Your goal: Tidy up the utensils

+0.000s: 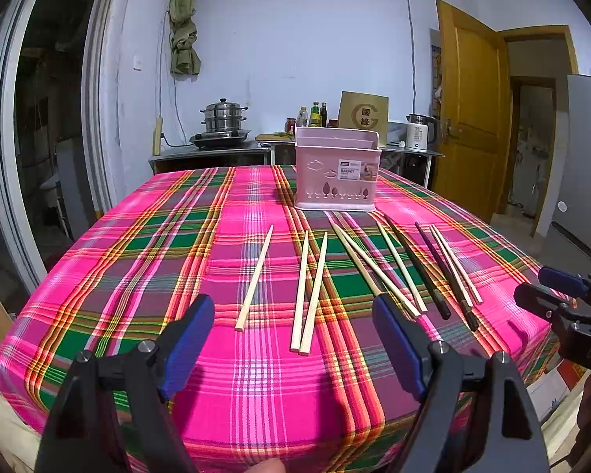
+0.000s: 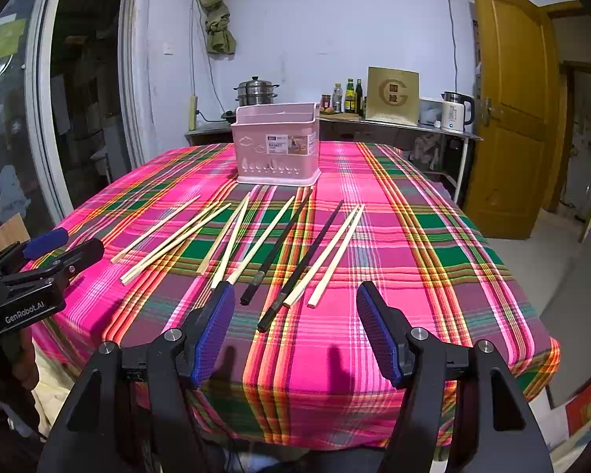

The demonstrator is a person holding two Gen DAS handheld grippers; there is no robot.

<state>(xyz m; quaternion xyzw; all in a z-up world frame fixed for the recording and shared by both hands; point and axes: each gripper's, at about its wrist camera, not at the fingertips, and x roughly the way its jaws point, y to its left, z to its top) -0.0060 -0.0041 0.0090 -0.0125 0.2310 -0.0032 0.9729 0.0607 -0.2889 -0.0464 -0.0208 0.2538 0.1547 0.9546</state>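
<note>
Several pale wooden chopsticks (image 1: pixel 313 291) and two black chopsticks (image 1: pixel 417 266) lie loose on the pink plaid tablecloth (image 1: pixel 138 260), fanned out in front of a pink plastic utensil basket (image 1: pixel 336 167) that stands upright at the table's far middle. My left gripper (image 1: pixel 293 331) is open and empty, above the near table edge, just short of the pale chopsticks. My right gripper (image 2: pixel 293 321) is open and empty, near the black chopsticks' (image 2: pixel 295 272) near ends. The basket (image 2: pixel 276 144) and pale chopsticks (image 2: pixel 177 238) also show in the right wrist view.
A counter behind the table holds a steel steamer pot (image 1: pixel 223 116), bottles (image 1: pixel 314 114), a brown box (image 1: pixel 362 112) and a white kettle (image 1: pixel 419 132). A yellow door (image 1: pixel 472 118) stands open at right. The table's near edge drops off below both grippers.
</note>
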